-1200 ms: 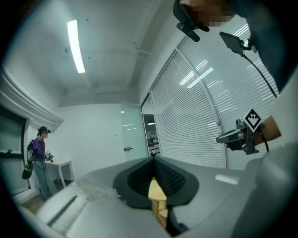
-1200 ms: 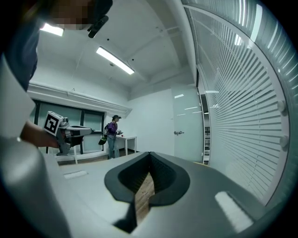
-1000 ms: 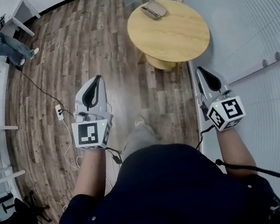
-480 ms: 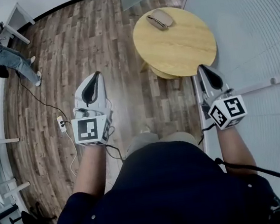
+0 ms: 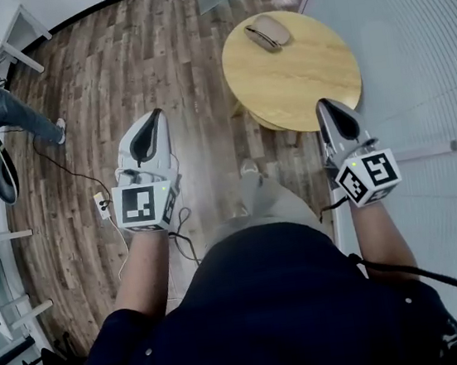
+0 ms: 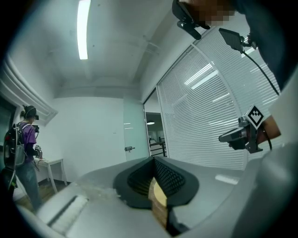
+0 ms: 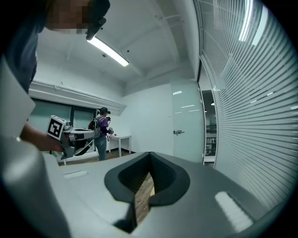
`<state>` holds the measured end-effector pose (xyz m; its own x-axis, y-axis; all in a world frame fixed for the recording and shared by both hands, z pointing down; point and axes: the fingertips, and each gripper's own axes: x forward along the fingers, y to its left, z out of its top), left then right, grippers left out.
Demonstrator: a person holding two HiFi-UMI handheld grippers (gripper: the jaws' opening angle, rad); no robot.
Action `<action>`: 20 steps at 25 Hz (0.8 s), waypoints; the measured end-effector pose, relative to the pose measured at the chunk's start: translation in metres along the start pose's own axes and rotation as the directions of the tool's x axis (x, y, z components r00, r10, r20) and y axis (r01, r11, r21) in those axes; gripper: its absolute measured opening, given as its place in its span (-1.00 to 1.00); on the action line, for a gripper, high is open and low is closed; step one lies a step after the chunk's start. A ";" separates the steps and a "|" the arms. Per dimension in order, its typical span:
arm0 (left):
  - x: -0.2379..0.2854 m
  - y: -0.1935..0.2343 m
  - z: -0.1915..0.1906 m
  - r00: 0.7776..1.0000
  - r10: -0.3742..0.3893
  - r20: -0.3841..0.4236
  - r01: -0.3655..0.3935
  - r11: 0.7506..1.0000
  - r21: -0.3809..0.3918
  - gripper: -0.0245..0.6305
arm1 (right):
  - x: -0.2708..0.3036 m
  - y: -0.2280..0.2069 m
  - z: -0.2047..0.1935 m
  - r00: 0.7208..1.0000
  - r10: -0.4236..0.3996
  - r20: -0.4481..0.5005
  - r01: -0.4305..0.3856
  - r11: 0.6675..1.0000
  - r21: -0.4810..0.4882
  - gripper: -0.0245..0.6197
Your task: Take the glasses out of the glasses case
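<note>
While the glasses case (image 5: 265, 32) lies on the round bench's (image 5: 299, 80) far side, left tool (image 5: 155, 114) and right tool (image 5: 324, 105) hang at its near side, both closed, both empty.

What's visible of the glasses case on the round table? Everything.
The glasses case is an oblong shell with rounded ends, grey-beige, with a darker seam along one side. It looks shut, so no glasses show. It lies flat, set diagonally in the head view, near the far rim of the round wooden table. Only the table touches it. Its material is too small to tell.
</note>
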<state>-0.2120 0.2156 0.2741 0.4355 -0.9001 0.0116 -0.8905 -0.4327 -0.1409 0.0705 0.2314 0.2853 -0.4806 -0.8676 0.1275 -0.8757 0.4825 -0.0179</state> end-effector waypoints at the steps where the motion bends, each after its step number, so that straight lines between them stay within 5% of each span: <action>1: 0.003 0.003 0.001 1.000 0.002 0.003 -0.002 1.000 0.000 -0.91 | 0.005 -0.001 0.002 1.000 0.005 0.003 -0.005 1.000 -0.006 -0.90; 20: 0.151 0.075 -0.002 0.999 0.028 -0.046 -0.027 1.000 0.016 -0.91 | 0.170 -0.085 0.008 0.999 0.050 -0.015 -0.049 0.998 0.042 -0.90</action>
<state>-0.2133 0.0471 0.2674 0.4041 -0.9132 0.0536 -0.8998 -0.4073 -0.1566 0.0633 0.0419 0.3007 -0.5228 -0.8406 0.1417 -0.8523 0.5189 -0.0661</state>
